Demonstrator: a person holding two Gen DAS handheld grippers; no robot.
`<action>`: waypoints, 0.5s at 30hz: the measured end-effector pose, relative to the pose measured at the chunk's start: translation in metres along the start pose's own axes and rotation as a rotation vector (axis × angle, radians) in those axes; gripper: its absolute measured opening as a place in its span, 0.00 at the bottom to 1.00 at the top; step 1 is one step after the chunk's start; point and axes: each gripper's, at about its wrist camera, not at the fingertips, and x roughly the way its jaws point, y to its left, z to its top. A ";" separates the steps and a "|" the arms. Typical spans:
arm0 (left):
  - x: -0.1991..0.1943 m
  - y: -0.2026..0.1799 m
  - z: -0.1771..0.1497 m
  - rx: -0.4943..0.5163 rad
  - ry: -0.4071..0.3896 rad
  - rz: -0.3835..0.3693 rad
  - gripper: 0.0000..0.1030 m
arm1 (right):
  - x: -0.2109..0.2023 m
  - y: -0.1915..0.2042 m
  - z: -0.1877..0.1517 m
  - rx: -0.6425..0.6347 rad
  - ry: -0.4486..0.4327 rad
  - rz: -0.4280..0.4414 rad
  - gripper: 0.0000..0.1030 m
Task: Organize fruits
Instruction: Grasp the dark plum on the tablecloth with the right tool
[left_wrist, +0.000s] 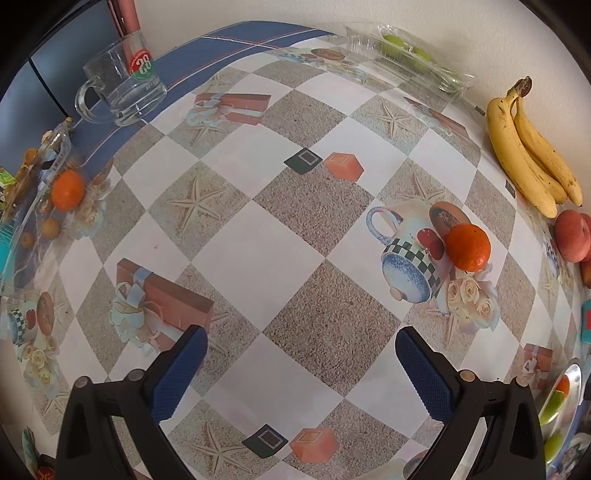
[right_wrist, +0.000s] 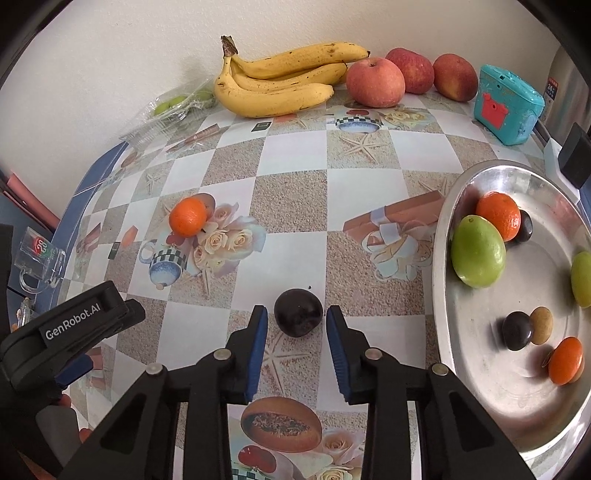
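Right wrist view shows the sorting partly done: a shiny round metal bowl (right_wrist: 443, 258) at 3 o'clock already holds two orange tangerines, two green oval fruits, two dark plums and a small tan fruit. Left out on the checkered, picture-printed surface (right_wrist: 295, 184) are a dark purple round plum (right_wrist: 298, 312), a loose orange tangerine (right_wrist: 187, 216) at 10 o'clock, a bunch of yellow bananas (right_wrist: 280, 83) and three red apples (right_wrist: 375, 82) at 12 o'clock by the wall. By my judgement, roughly half remains.

The plum lies at the tips of the right tongs (right_wrist: 297, 321), between the two blue pads, which stand apart on either side with small gaps visible, so nothing is gripped yet.

Left wrist view shows the left tongs (left_wrist: 301, 347) spread wide and empty above the surface, with the loose tangerine at 2 o'clock, well apart from them.
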 end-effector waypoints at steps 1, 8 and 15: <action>0.000 0.000 0.000 0.000 -0.001 -0.001 1.00 | 0.000 0.000 0.000 0.000 0.000 0.002 0.31; -0.004 -0.003 0.001 0.016 -0.011 -0.016 1.00 | 0.000 -0.002 0.000 0.012 -0.001 0.014 0.24; -0.014 -0.013 0.004 0.070 -0.057 -0.044 1.00 | -0.008 0.000 0.003 0.009 -0.024 0.033 0.18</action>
